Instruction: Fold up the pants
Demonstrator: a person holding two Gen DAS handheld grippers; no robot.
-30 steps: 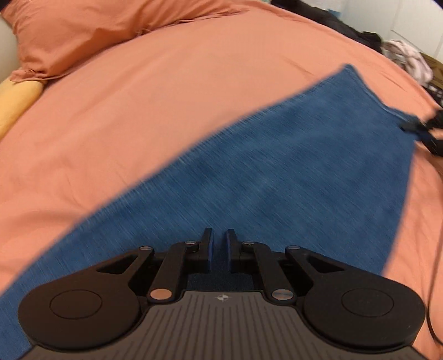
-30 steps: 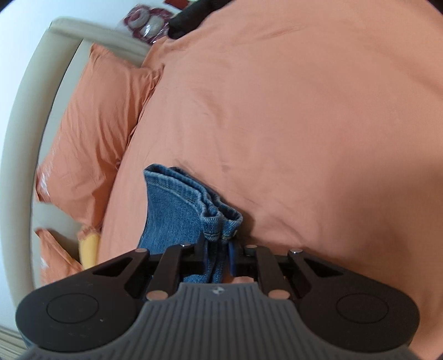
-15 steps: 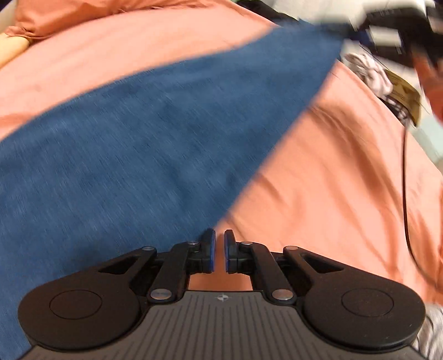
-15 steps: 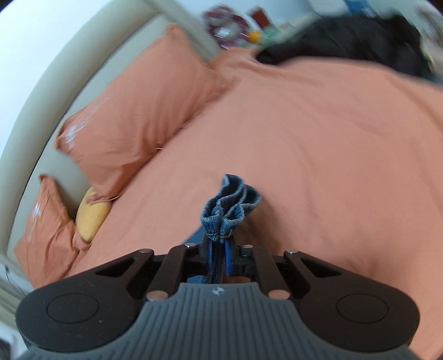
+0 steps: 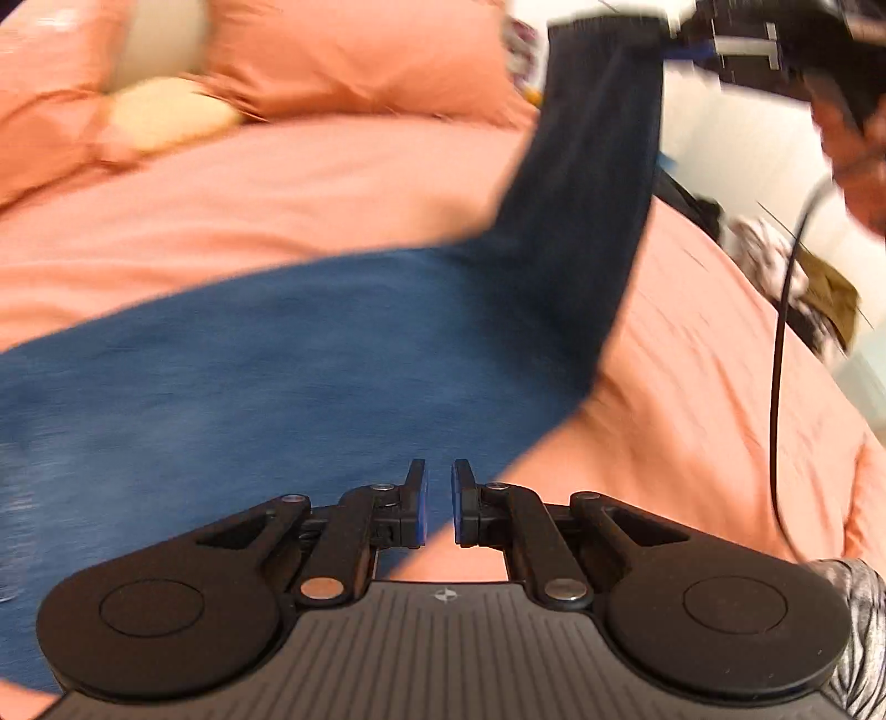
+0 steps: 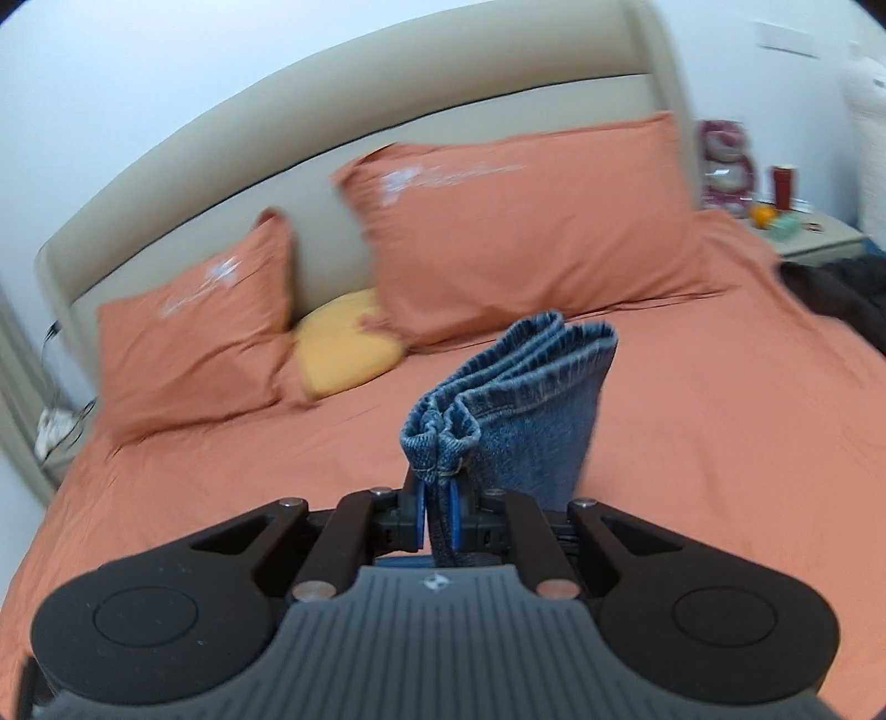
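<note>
The blue denim pants lie across the orange bedspread in the left wrist view, with one end lifted high at the upper right. My right gripper holds that raised end there. In the right wrist view my right gripper is shut on the bunched hem of the pants, which stands up above the jaws. My left gripper hovers over the near edge of the pants, its jaws a narrow gap apart with nothing between them.
Two orange pillows and a yellow cushion lean against the beige headboard. A bedside table with small items and dark clothes sit at the right. A black cable hangs at right.
My right gripper has lifted the pants hem high off the bed and swung to face the headboard. My left gripper has let go and shifted toward the pants' right edge.
</note>
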